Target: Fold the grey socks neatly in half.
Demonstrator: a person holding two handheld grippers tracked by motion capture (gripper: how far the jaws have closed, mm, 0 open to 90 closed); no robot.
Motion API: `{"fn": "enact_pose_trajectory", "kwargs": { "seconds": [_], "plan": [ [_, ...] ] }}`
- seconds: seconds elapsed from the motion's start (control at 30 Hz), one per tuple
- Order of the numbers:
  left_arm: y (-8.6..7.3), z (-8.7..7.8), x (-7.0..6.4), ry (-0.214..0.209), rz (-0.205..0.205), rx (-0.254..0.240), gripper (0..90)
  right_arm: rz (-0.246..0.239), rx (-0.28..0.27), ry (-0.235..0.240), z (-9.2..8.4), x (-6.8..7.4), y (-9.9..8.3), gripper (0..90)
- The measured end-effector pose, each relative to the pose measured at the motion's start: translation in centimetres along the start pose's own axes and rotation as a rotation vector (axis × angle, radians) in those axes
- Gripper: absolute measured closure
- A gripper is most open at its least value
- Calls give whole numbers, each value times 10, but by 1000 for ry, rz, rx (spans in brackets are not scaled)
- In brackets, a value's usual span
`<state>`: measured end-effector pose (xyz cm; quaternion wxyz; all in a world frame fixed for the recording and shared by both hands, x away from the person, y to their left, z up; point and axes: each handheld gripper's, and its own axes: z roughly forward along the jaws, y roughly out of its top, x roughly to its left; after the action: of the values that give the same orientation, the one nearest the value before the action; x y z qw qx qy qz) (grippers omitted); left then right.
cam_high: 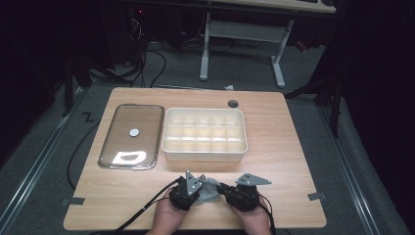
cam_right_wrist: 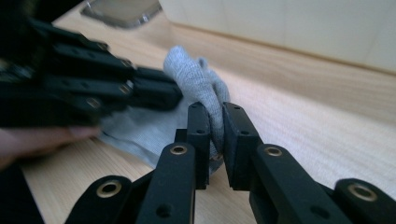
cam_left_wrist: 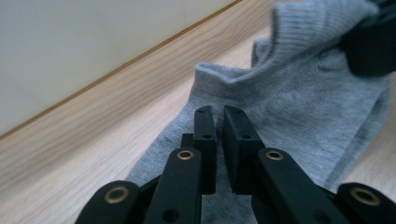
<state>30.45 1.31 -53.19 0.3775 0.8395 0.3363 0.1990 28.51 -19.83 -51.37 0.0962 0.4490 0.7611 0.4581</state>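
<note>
A grey sock (cam_high: pixel 210 190) lies crumpled near the table's front edge, between my two grippers. In the left gripper view the sock (cam_left_wrist: pixel 299 102) spreads flat on the wood, and my left gripper (cam_left_wrist: pixel 219 116) has its jaws pinched together on a fold of it. In the right gripper view the sock's cuff (cam_right_wrist: pixel 191 74) stands up in a bunch, and my right gripper (cam_right_wrist: pixel 215 112) is shut on that fabric. In the high view the left gripper (cam_high: pixel 200 192) and right gripper (cam_high: pixel 223 189) face each other closely, each held in a hand.
A white box (cam_high: pixel 204 155) with several compartments stands just beyond the sock. To its left lies a flat metal-rimmed tray (cam_high: pixel 105 147) with a small round disc (cam_high: pixel 134 131) on it. Bare wood stretches to either side of the hands.
</note>
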Motion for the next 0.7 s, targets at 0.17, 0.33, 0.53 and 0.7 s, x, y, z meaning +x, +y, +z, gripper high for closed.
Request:
{"fn": "enact_pose_trajectory", "kwargs": {
  "seconds": [0.17,0.33,0.53,0.7],
  "plan": [
    [8,8,-9,9,27,3,838,-18,-33,-7,-6,3,4,829],
    [14,9,-3,-33,-6,12,781,-6,-24,-23,-7,-2,2,828],
    [11,-9,2,-51,-21,-26,748,-4,-20,-29,-8,-6,1,827],
    [4,-9,1,-64,-25,2,775,-7,-28,-28,-9,-5,2,827]
  ]
}}
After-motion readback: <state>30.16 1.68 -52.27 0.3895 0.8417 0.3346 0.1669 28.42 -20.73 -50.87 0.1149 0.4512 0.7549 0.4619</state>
